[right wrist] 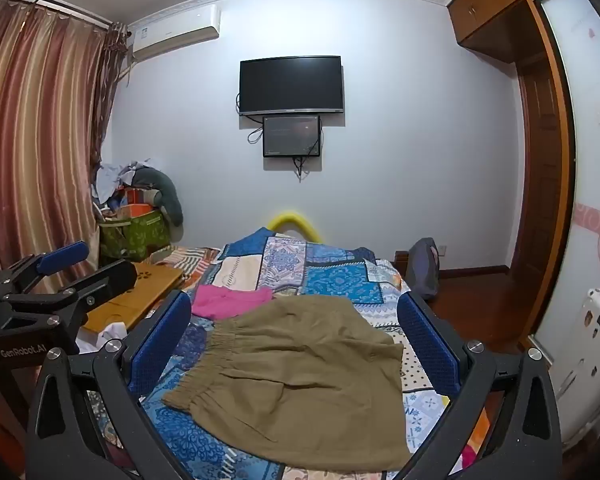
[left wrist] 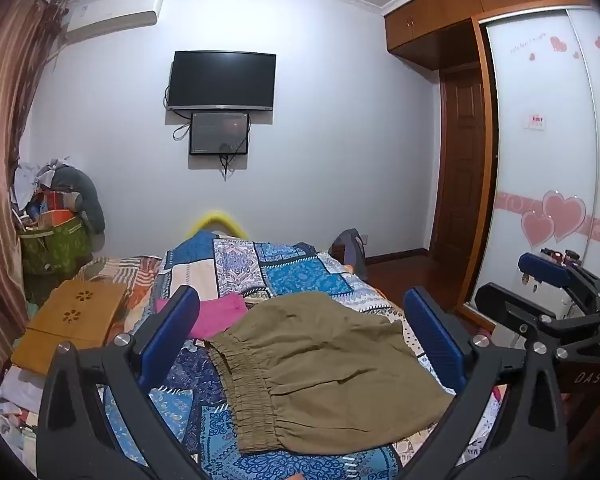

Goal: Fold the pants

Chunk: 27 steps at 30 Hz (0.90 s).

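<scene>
Olive-brown pants point(left wrist: 324, 372) lie folded flat on the patchwork bedspread point(left wrist: 296, 276), elastic waistband toward the left. They also show in the right wrist view point(right wrist: 300, 380). My left gripper point(left wrist: 300, 340) hangs above them, open and empty, blue pads wide apart. My right gripper point(right wrist: 294, 340) is likewise open and empty above the pants. The right gripper shows at the right edge of the left wrist view point(left wrist: 560, 292), and the left gripper shows at the left of the right wrist view point(right wrist: 76, 268). Neither touches the cloth.
A pink garment point(left wrist: 218, 314) lies on the bed behind the pants. A wooden lap table point(left wrist: 72, 320) sits at the bed's left. A green bag of clutter point(left wrist: 54, 240) stands by the curtain. A wardrobe point(left wrist: 548, 160) and door are right. A backpack point(right wrist: 424, 268) leans by the bed.
</scene>
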Motion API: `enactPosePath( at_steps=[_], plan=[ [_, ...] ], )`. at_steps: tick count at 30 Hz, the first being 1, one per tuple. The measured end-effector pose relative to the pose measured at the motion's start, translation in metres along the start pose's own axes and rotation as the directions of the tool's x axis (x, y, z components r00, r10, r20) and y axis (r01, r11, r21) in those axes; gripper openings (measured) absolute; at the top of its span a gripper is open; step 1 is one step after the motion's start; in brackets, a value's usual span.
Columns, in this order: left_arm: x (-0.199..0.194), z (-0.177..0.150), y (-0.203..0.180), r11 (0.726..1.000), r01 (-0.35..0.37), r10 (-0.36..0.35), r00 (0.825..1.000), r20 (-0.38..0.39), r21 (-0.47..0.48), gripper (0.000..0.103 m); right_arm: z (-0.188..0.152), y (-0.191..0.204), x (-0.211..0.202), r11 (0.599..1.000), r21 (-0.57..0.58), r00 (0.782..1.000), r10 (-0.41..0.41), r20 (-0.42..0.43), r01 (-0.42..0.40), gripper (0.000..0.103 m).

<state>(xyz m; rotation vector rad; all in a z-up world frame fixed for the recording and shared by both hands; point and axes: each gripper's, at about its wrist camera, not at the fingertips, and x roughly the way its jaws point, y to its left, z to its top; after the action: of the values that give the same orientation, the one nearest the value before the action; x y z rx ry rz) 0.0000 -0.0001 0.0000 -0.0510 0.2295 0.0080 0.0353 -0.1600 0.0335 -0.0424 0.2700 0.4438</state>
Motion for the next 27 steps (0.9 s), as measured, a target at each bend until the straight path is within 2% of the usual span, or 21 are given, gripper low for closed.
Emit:
enactPosePath(
  at_steps=[27],
  plan=[
    [0.003, -0.001, -0.005, 0.999, 0.013, -0.013, 1.000, -0.004, 0.029, 0.103, -0.001, -0.002, 0.003, 1.000, 0.007, 1.000, -0.008, -0.018, 0.009, 0.103]
  ],
)
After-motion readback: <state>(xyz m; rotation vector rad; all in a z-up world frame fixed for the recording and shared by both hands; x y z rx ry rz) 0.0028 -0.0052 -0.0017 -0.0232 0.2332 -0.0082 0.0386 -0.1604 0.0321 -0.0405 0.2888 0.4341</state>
